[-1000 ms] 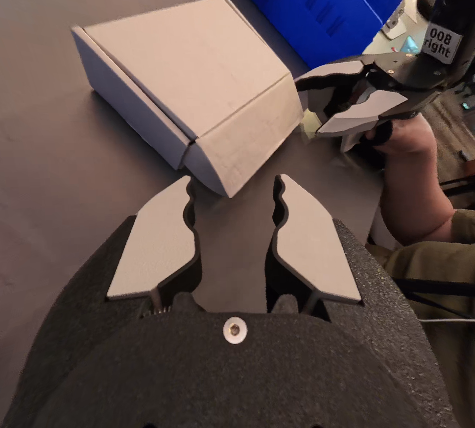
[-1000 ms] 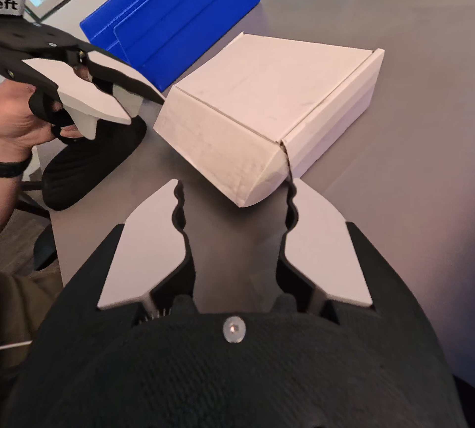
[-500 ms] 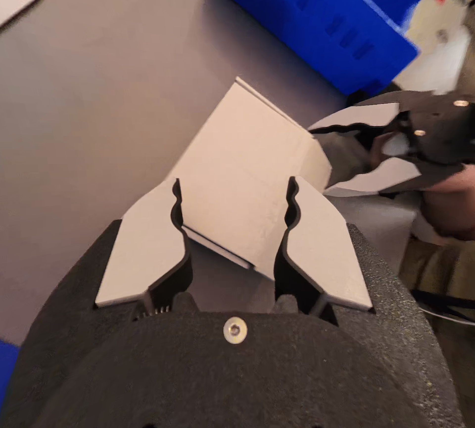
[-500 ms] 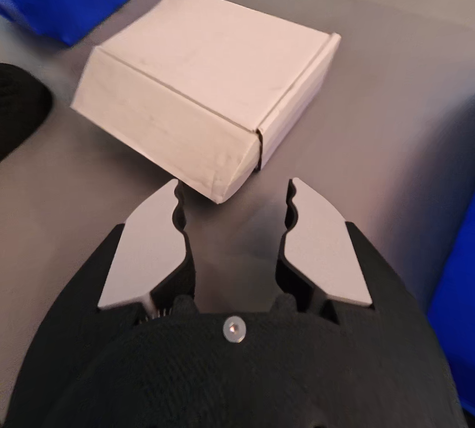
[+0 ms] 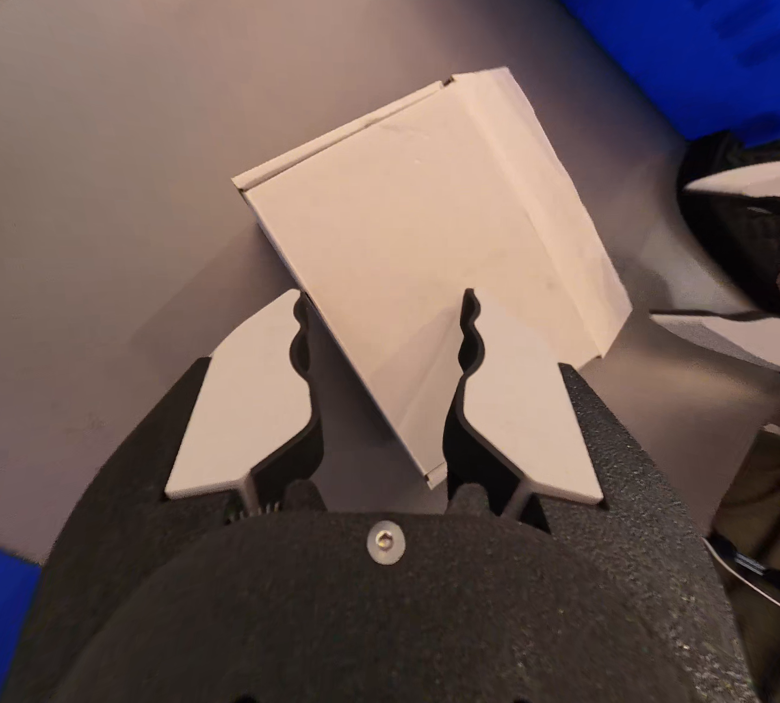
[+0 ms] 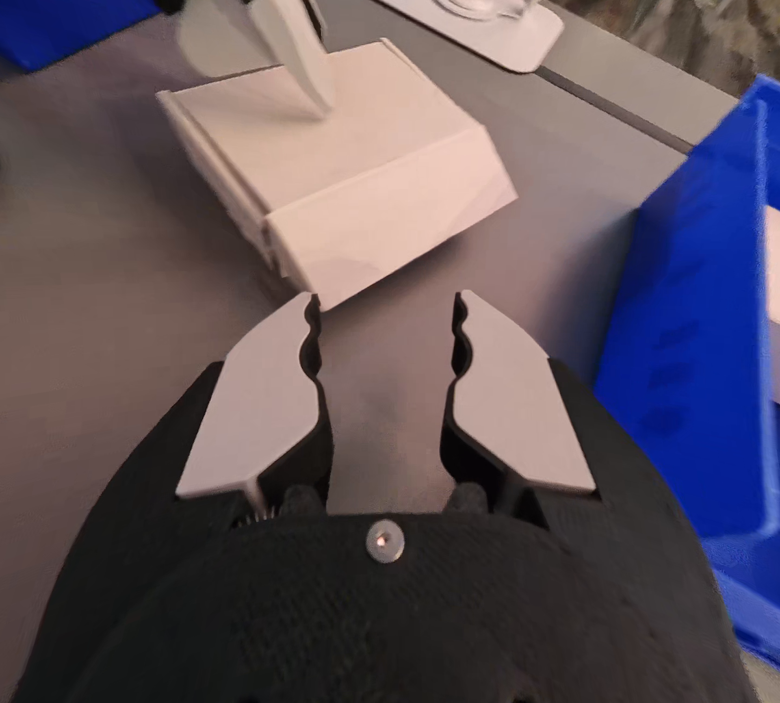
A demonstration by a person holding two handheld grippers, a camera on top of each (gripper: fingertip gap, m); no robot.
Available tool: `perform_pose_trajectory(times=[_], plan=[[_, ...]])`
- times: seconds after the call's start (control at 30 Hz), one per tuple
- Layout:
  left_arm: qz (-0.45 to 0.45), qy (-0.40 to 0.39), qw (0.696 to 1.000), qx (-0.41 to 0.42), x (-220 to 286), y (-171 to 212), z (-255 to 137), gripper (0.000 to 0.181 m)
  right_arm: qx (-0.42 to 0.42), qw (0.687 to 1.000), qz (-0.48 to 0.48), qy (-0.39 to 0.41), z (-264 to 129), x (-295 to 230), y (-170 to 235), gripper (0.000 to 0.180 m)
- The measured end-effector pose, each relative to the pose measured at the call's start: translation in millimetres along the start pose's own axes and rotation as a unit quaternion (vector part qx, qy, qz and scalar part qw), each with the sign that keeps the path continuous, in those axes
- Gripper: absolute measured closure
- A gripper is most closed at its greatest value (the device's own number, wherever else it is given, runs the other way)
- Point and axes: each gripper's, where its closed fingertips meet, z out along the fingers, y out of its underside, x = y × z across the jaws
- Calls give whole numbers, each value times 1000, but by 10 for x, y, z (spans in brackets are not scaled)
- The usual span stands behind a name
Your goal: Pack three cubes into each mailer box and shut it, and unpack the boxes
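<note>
A white mailer box [image 5: 422,218] lies on the grey table with its lid down. Its front flap [image 6: 392,218] sticks out at a slant, untucked. My left gripper [image 5: 384,294] is open and empty, with its tips over the lid. In the right wrist view its fingers [image 6: 295,49] point down onto the box [image 6: 337,159] and reach or nearly touch the lid. My right gripper [image 6: 386,298] is open and empty, just in front of the flap's lower edge. It shows dark at the right edge of the left wrist view [image 5: 738,218]. No cubes are in view.
A blue bin [image 6: 696,302] stands close to the right of my right gripper. Another blue bin [image 6: 63,28] is at the far left and also shows in the left wrist view [image 5: 675,7]. A white stand base [image 6: 460,7] sits behind the box.
My left gripper has moved from in front of the box to over its lid. My right gripper has swung round to face the flap. Both stay open.
</note>
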Motion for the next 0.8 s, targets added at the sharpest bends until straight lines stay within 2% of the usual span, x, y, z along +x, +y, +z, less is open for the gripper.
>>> perform_pose_trajectory(times=[0.07, 0.2, 0.3, 0.4, 0.47, 0.67, 0.8], plan=[[18, -16, 1000, 6, 40, 41, -55, 112, 9, 999, -3, -35, -30, -161, 61, 123], [57, -9, 998, 38, 267, 82, -188, 115, -6, 996, 58, -68, 50, -246, 216, 120], [112, -26, 992, 44, 362, 137, -184, 115, 20, 993, 78, -88, 137, -226, 121, 117], [172, -46, 983, 33, 388, 176, -102, 117, 51, 995, 19, -82, 208, -201, -62, 111], [176, -24, 984, 30, 449, 169, -70, 119, 55, 994, -22, -91, 245, -252, -146, 111], [167, 1, 986, 23, 452, 171, -46, 117, 1, 990, -126, -55, 385, -199, -63, 112], [175, 6, 984, 21, 450, 174, -48, 117, 0, 991, -117, -66, 416, -205, -46, 113]])
